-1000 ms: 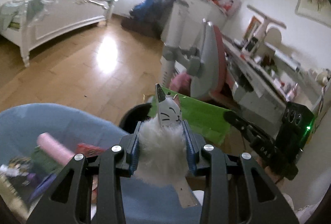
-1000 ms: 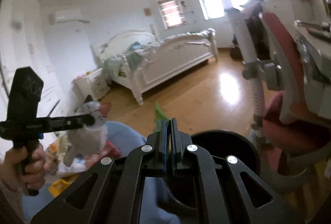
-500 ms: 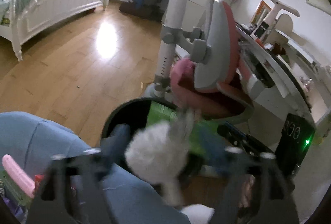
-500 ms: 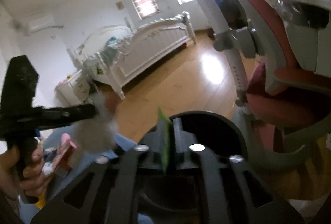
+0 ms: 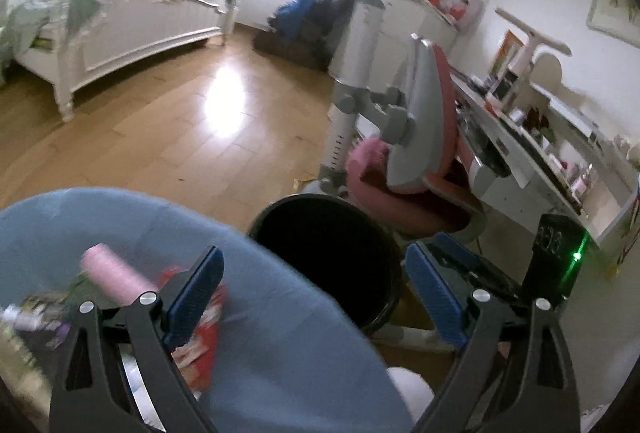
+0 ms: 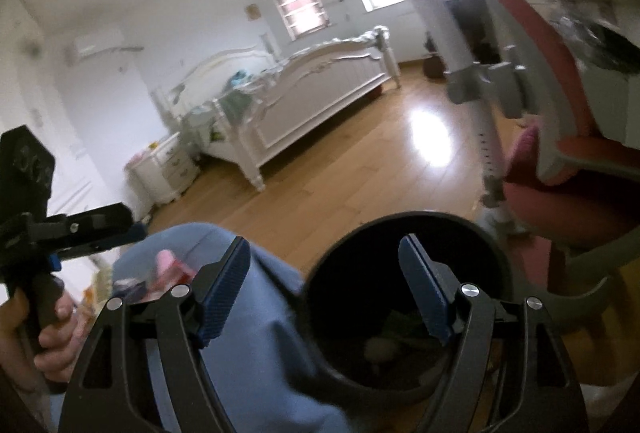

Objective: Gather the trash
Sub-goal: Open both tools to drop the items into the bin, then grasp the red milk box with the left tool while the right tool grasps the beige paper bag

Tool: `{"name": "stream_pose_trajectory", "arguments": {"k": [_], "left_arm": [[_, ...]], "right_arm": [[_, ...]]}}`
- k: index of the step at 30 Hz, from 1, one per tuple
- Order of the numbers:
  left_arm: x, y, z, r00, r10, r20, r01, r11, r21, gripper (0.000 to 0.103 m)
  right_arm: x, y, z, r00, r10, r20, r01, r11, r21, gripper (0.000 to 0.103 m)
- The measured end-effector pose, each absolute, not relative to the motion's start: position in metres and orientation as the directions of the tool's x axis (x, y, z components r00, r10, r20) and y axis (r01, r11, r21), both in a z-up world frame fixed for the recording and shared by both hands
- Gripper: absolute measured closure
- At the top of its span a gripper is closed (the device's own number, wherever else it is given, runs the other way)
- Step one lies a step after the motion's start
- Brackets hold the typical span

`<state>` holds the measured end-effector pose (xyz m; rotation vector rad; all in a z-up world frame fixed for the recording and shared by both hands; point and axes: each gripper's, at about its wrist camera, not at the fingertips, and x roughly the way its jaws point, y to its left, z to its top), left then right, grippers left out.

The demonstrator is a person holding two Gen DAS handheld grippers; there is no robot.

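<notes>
A round black trash bin (image 5: 328, 253) stands on the wood floor beside a blue-covered surface (image 5: 256, 321). In the right wrist view the bin (image 6: 404, 313) holds a pale fluffy toy (image 6: 380, 347) and a green wrapper (image 6: 404, 323) at its bottom. My left gripper (image 5: 314, 293) is open and empty, just above the bin's near rim. My right gripper (image 6: 324, 293) is open and empty over the bin's mouth. The left gripper also shows at the left of the right wrist view (image 6: 136, 231). A pink roll (image 5: 116, 275) and a red packet (image 5: 200, 333) lie on the blue surface.
A pink and grey chair (image 5: 420, 137) stands right behind the bin, with a cluttered desk (image 5: 532, 149) to its right. A white bed (image 5: 120, 21) is across the wooden floor (image 5: 180, 129). A white nightstand (image 6: 164, 169) stands by the bed.
My left gripper opened and let the fluffy cat toy fall into the bin. My right gripper opened and released the green wrapper into the bin. Both now hang empty above it.
</notes>
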<state>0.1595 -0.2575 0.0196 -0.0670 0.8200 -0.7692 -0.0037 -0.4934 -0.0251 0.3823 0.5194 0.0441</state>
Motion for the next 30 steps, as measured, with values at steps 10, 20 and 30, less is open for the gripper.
{"name": "stream_pose_trajectory", "arguments": {"k": [10,20,30], "left_arm": [[0.127,-0.076,0.012,0.599,-0.455,-0.659,0.339,0.889,-0.306,0.011],[0.092,0.007,-0.041,0.632,-0.177,-0.755,0.079,0.983,-0.165,0.005],[0.107,0.007,-0.058,0.632,-0.105,-0.768,0.042,0.994,-0.101,0.005]], "right_arm": [[0.014,-0.357,0.015,0.796,0.333,-0.505,-0.206,0.934,0.291,0.025],[0.066,-0.199,0.019,0.573,0.518,-0.635,-0.448,0.847,0.286,0.025],[0.134,-0.105,-0.012,0.379,0.503,-0.777,-0.488,0.822,0.294,0.025]]}}
